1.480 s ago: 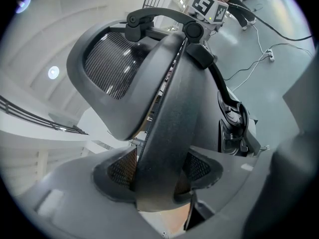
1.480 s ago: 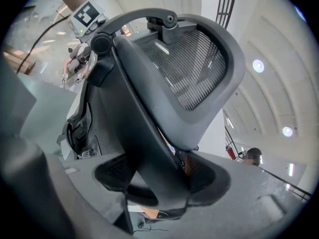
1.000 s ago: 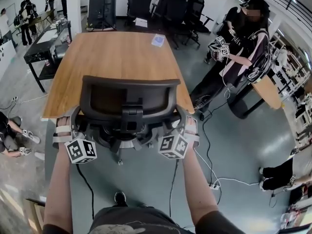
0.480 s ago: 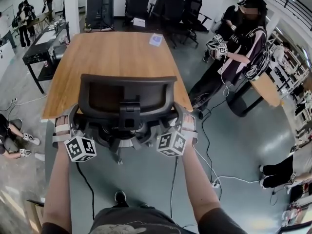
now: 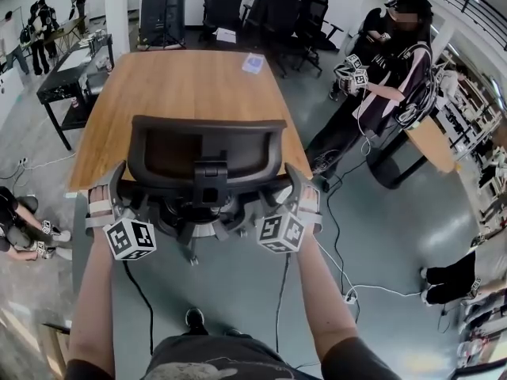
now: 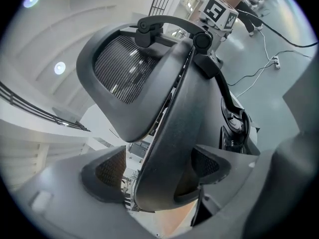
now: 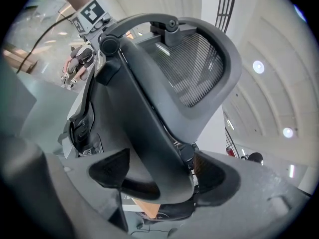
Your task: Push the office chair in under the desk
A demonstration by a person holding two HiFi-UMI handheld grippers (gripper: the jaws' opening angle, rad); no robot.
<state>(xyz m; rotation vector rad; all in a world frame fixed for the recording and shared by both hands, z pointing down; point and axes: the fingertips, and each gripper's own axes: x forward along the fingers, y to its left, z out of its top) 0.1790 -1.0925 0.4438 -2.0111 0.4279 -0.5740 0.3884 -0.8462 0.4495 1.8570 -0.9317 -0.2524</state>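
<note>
- While both hands rest behind the office chair [image 5: 206, 153], neither claw is clamped. The left gripper [image 5: 117, 182] and right gripper [image 5: 295, 179] are both released, jaws wide, and have just been opening.
- Left gripper view: the curved side edge of the chair's backrest frame runs between the jaws. One pad [image 6: 110, 169] stands clearly apart from the frame, with daylight showing in the gap. The other pad sits close beside the frame, and I cannot tell whether it touches.
- Right gripper view: the same, mirrored. The opposite side edge of the backrest lies between the jaws. One pad [image 7: 215, 176] stands off it with a visible gap, and the other is close in beside the frame.
- Chair: upright, black, mesh back turned towards the wearer, with a gripper on each side of the backrest low down. From the head view the backrest overlaps the near edge of the desk [image 5: 182, 85]. The seat is hidden behind the backrest. The chair's base [image 5: 198, 229] shows on the wearer's side of the desk edge.
- Desk: wooden top, with a small pale-blue item [image 5: 254, 64] lying near its far edge.
- Surroundings: a person in dark clothes [image 5: 388, 85] stands to the right of the desk, holding marker-cube grippers. Black chairs [image 5: 273, 14] are grouped beyond the far end. Cables [image 5: 342, 271] trail across the grey floor [image 5: 380, 236].
</note>
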